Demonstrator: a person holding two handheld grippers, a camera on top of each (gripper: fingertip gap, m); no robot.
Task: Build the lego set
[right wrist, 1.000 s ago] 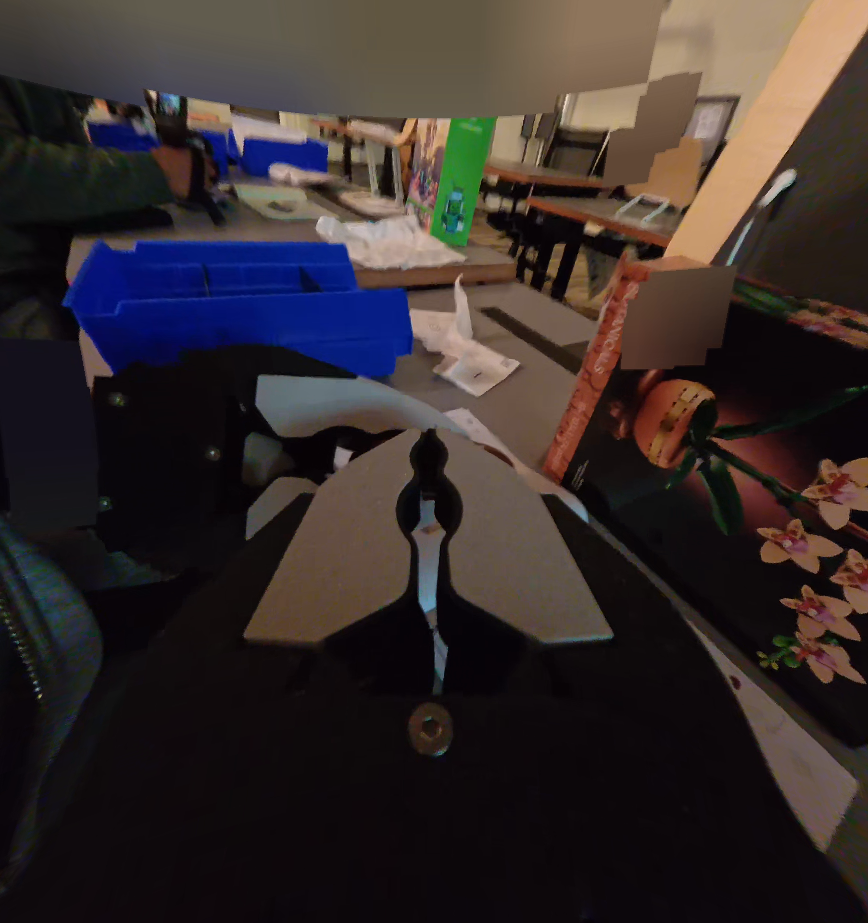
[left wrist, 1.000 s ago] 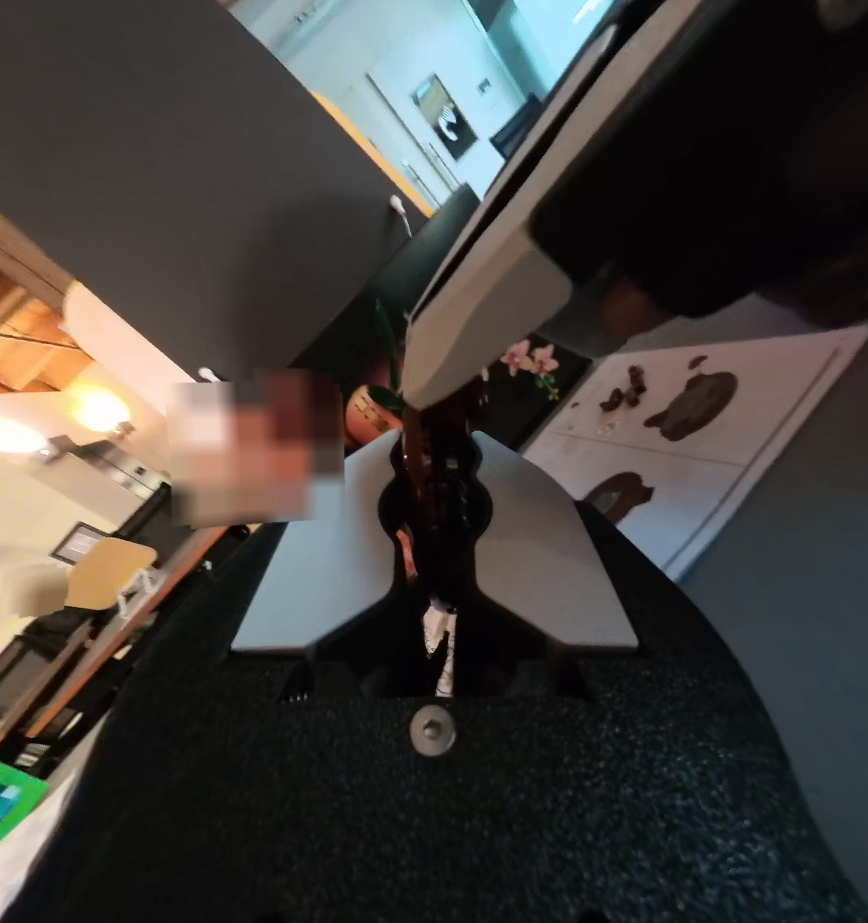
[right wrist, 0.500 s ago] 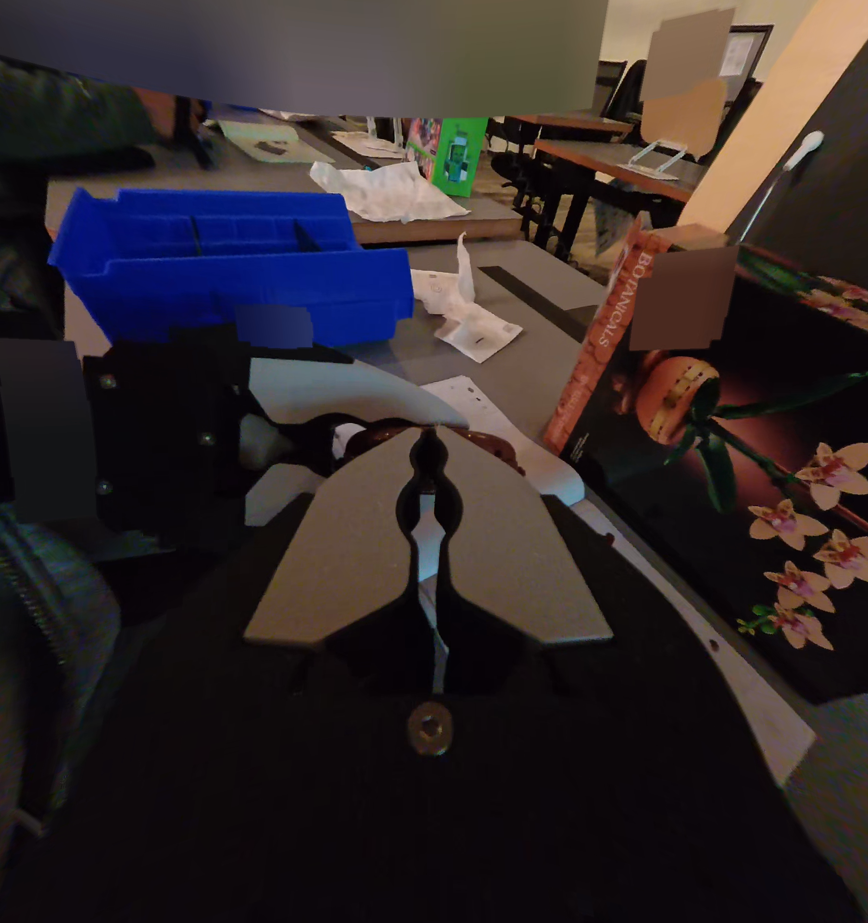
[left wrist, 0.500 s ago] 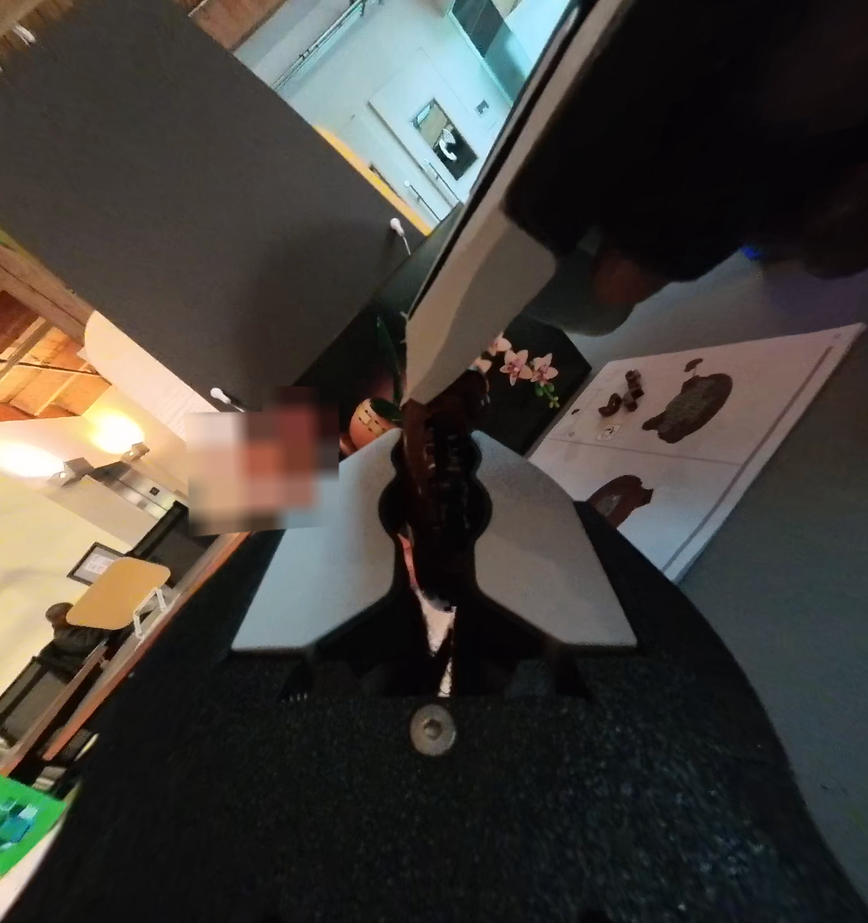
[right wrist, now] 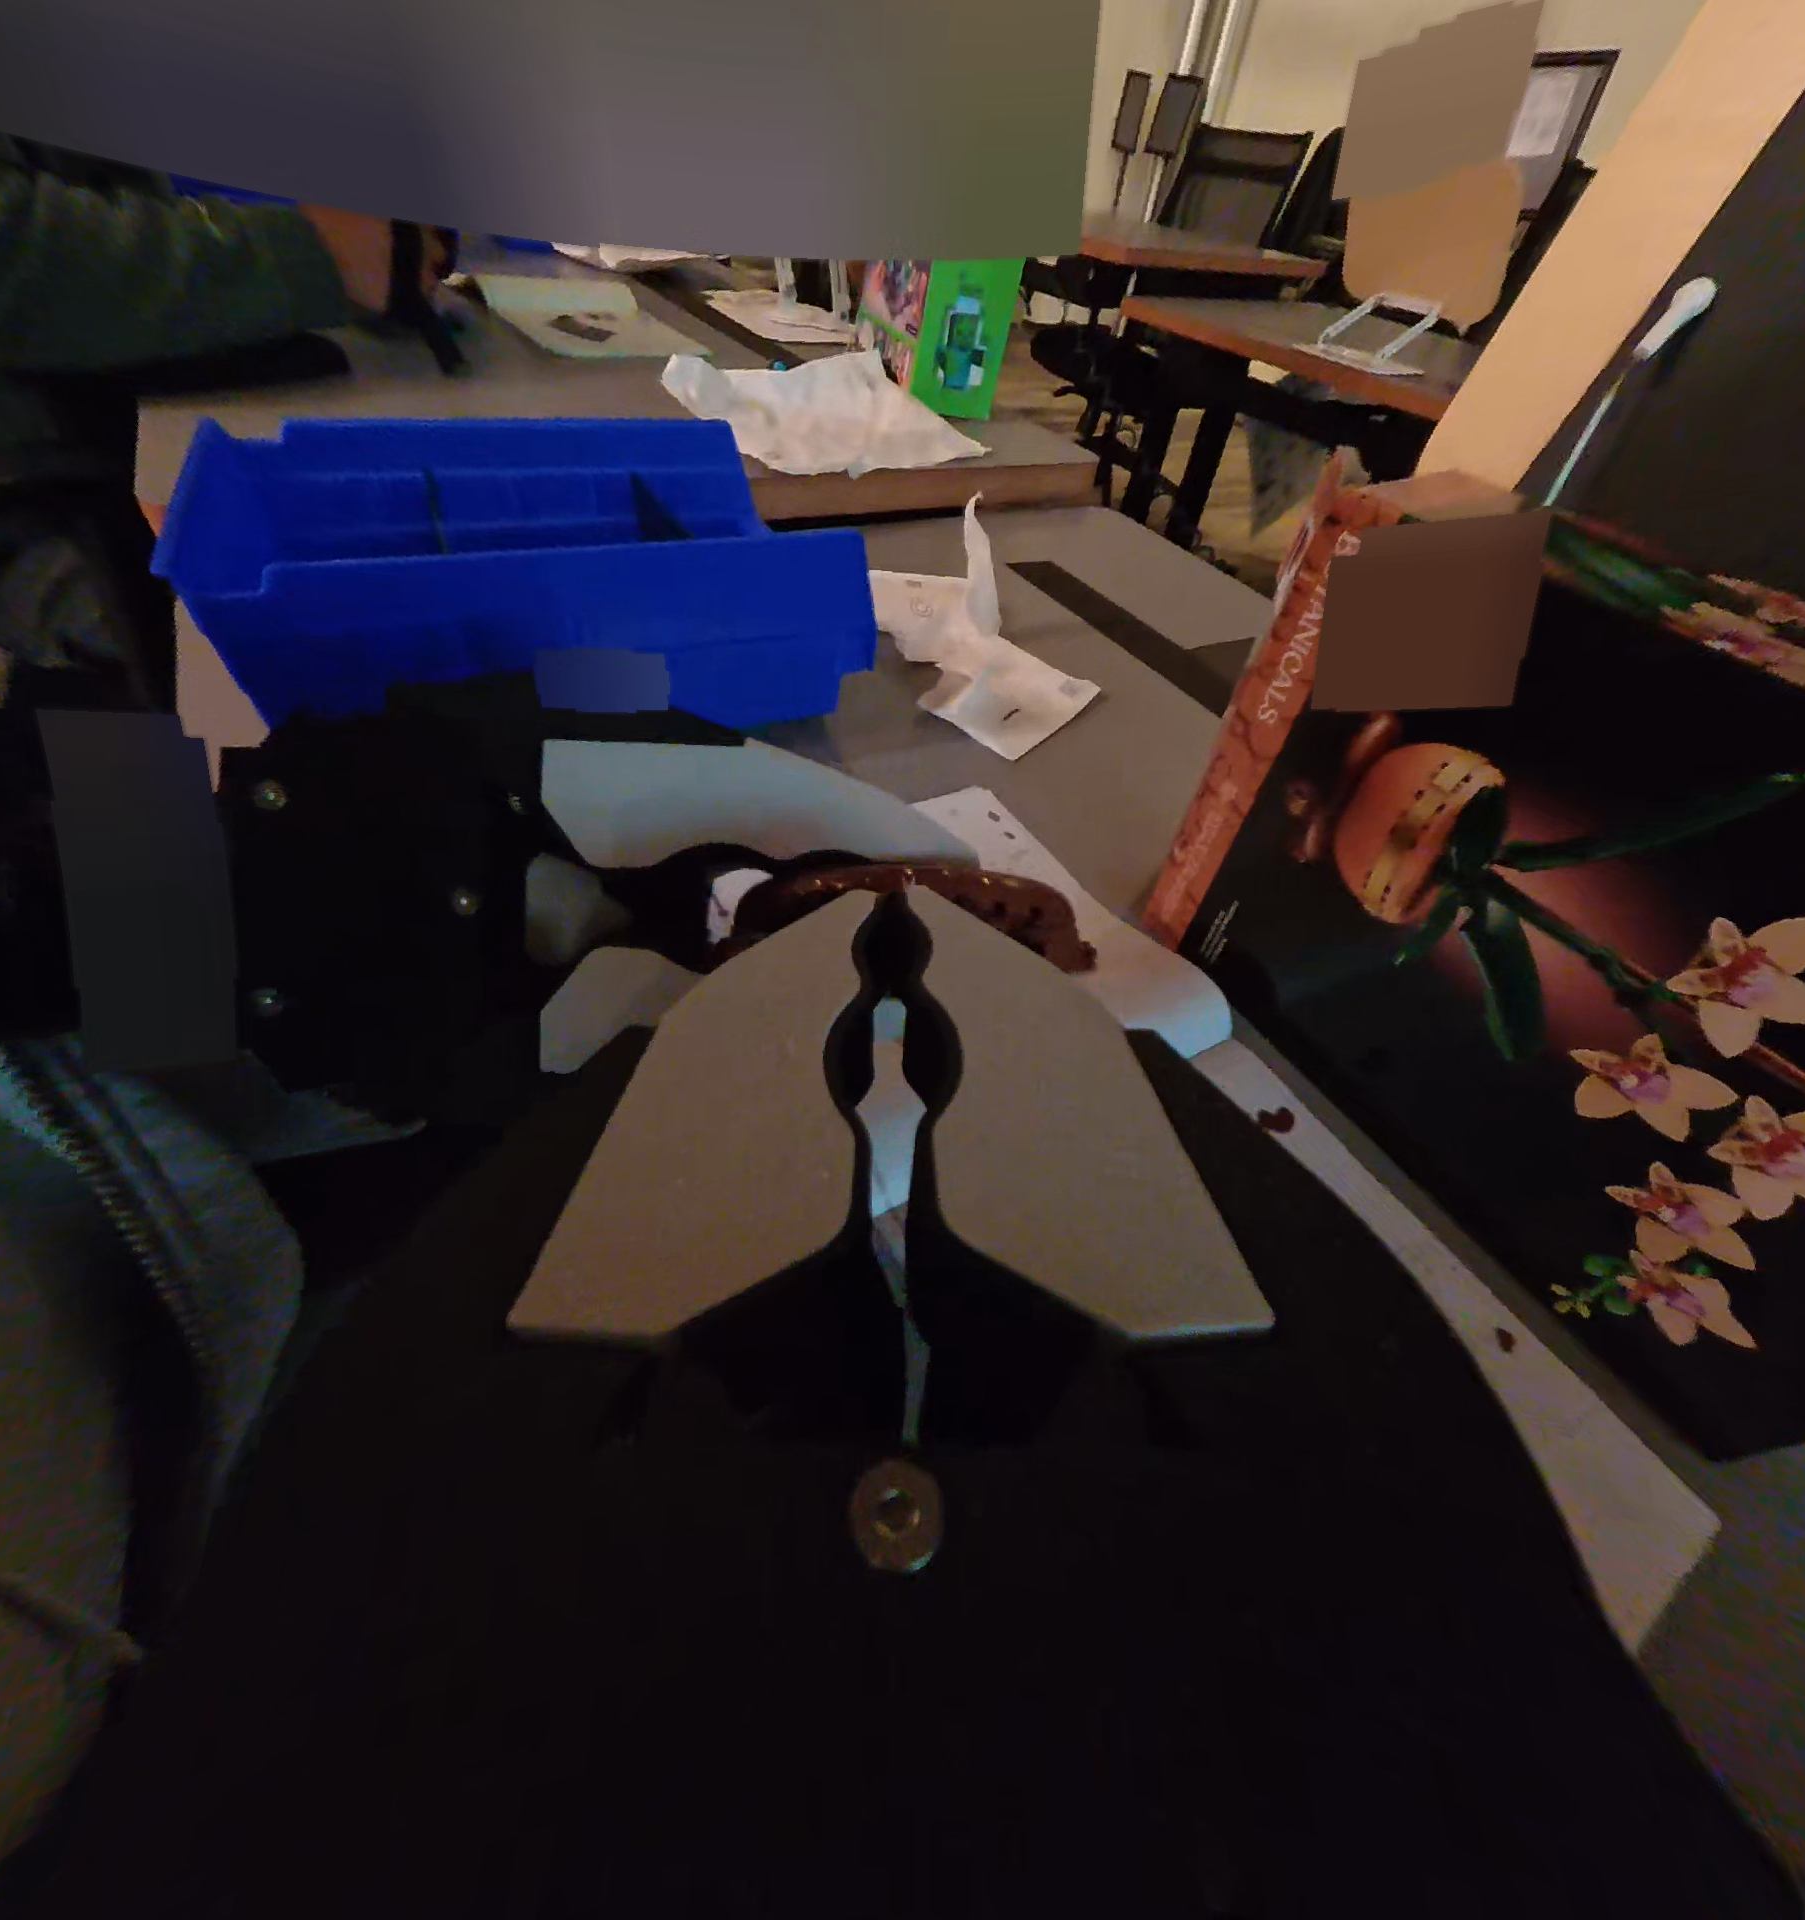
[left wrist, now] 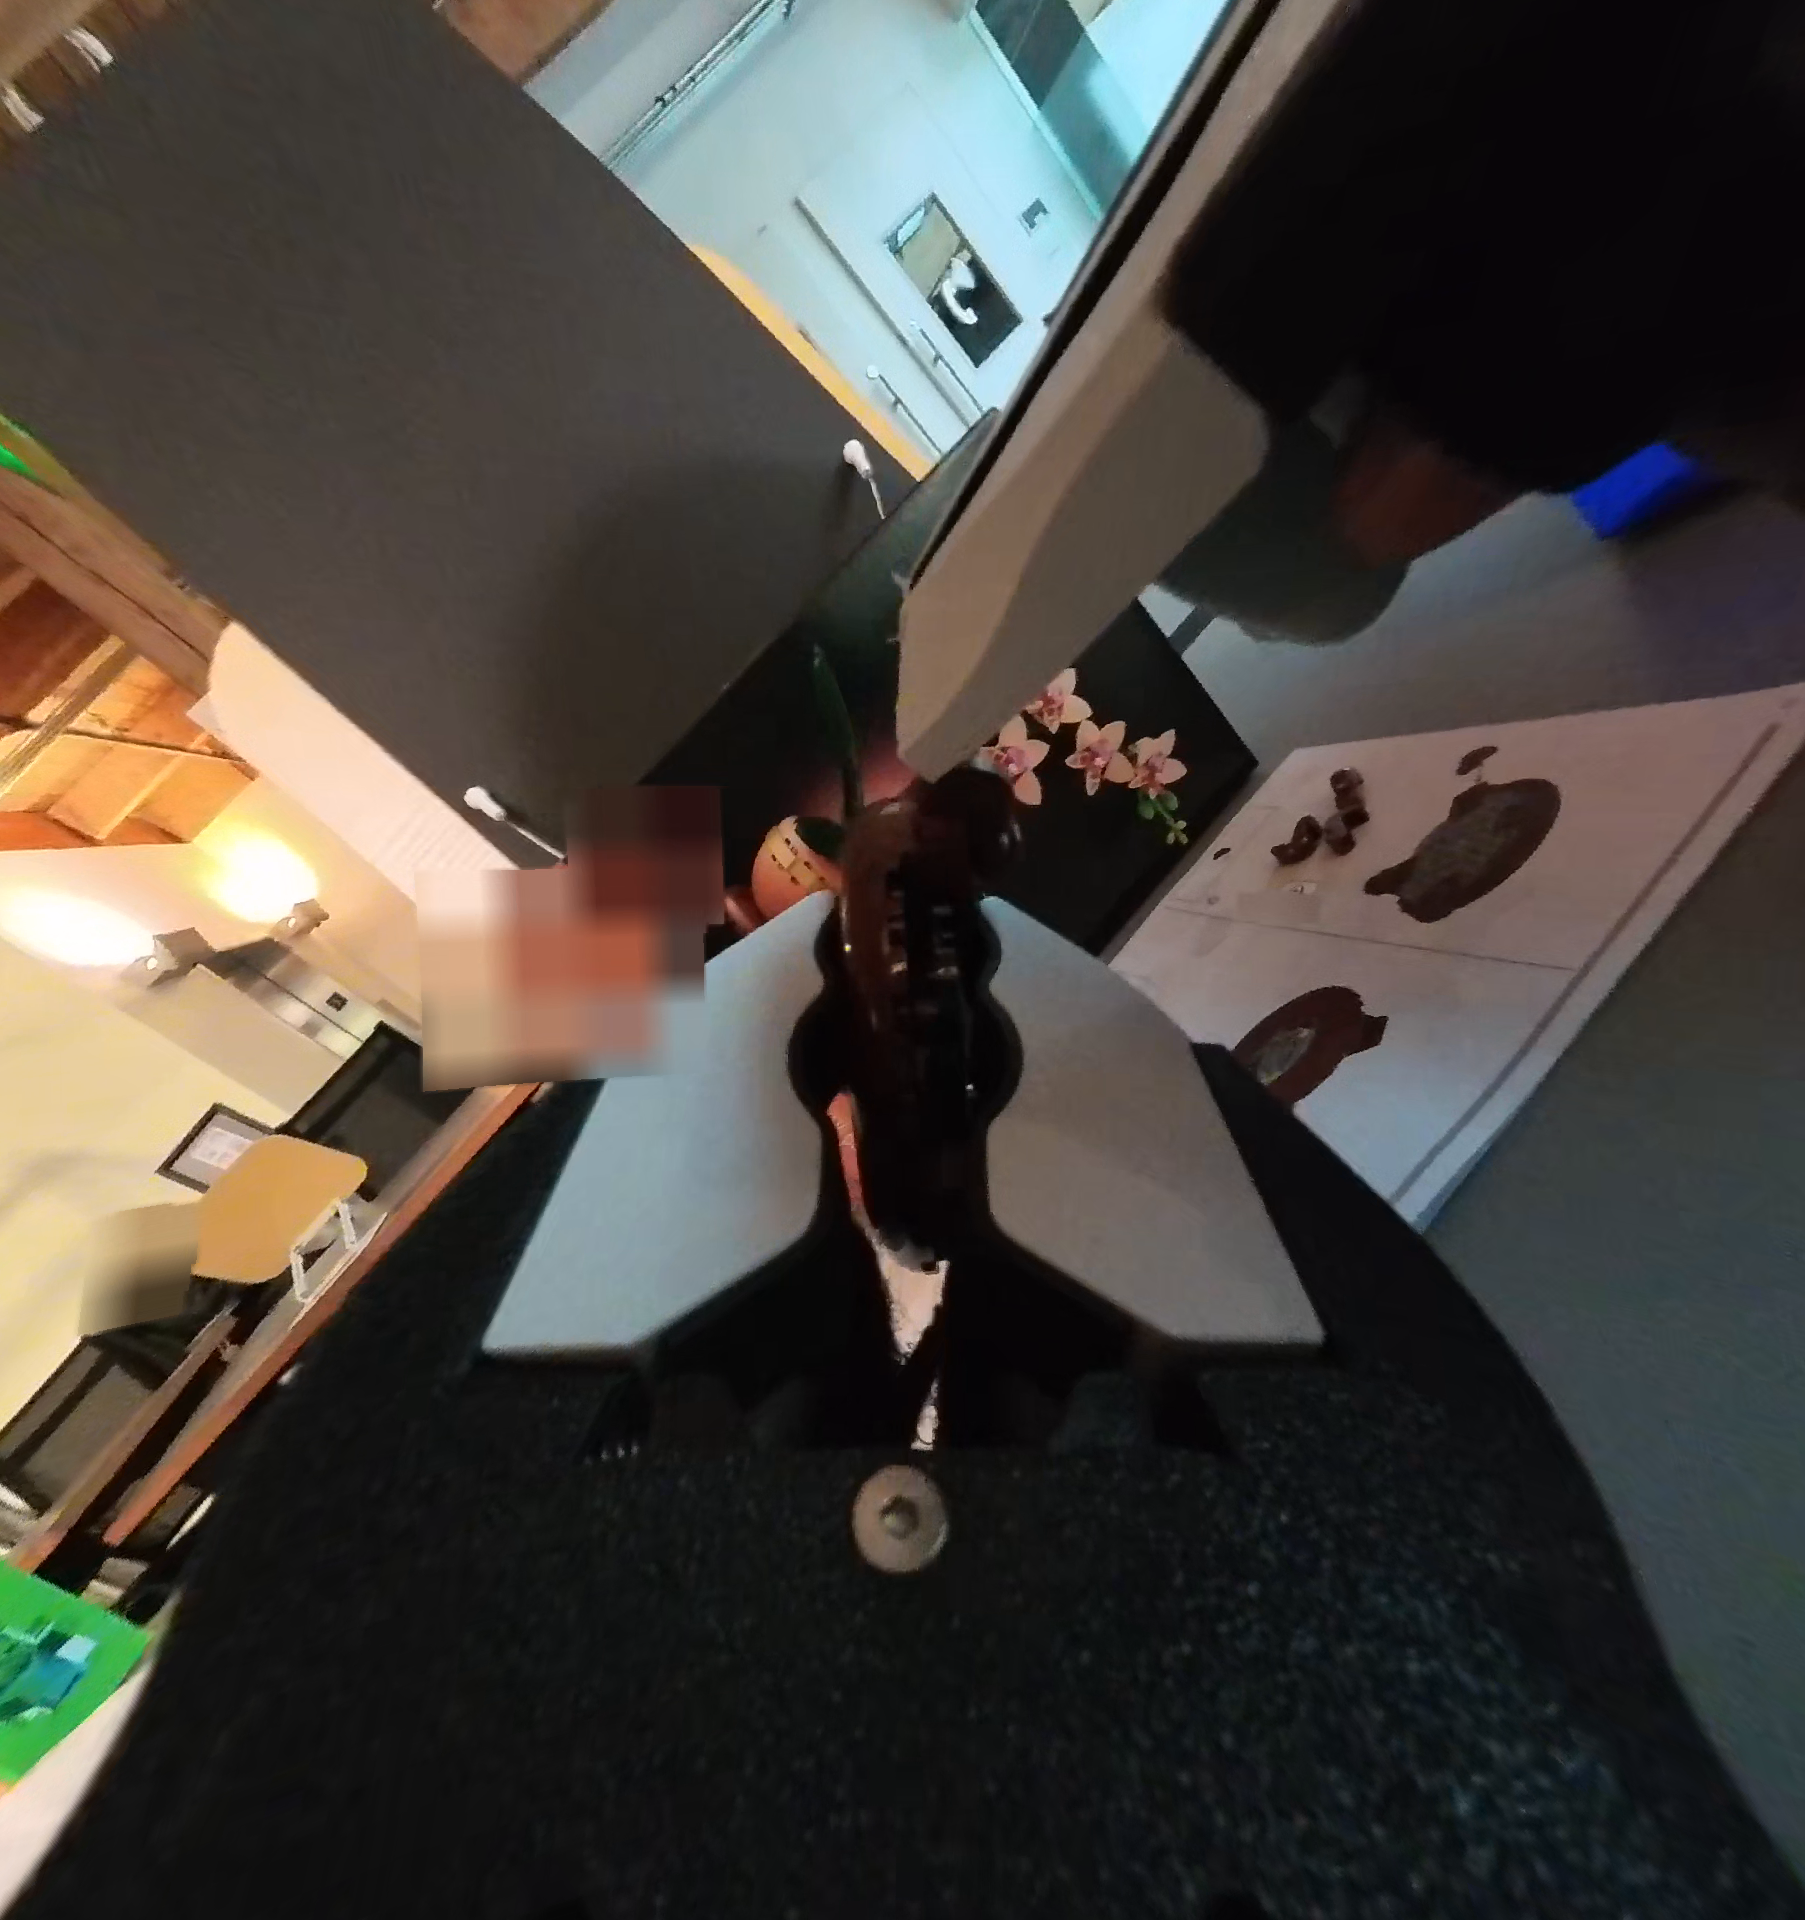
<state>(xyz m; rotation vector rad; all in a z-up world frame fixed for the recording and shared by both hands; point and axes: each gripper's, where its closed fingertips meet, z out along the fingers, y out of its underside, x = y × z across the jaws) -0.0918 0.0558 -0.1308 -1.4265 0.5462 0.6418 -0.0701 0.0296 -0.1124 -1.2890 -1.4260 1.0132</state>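
The left gripper is pinching a dark brown studded brick plate edge-on, presumably steadying it, while the right gripper, pressed together, is touching its rim.

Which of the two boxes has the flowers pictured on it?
The black box standing right of the right gripper; the green box stands farther back.

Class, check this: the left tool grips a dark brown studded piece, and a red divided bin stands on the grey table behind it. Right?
Not quite: the divided bin is blue, as the right wrist view shows. The left tool does grip the dark brown studded piece, and the bin stands on the grey table.
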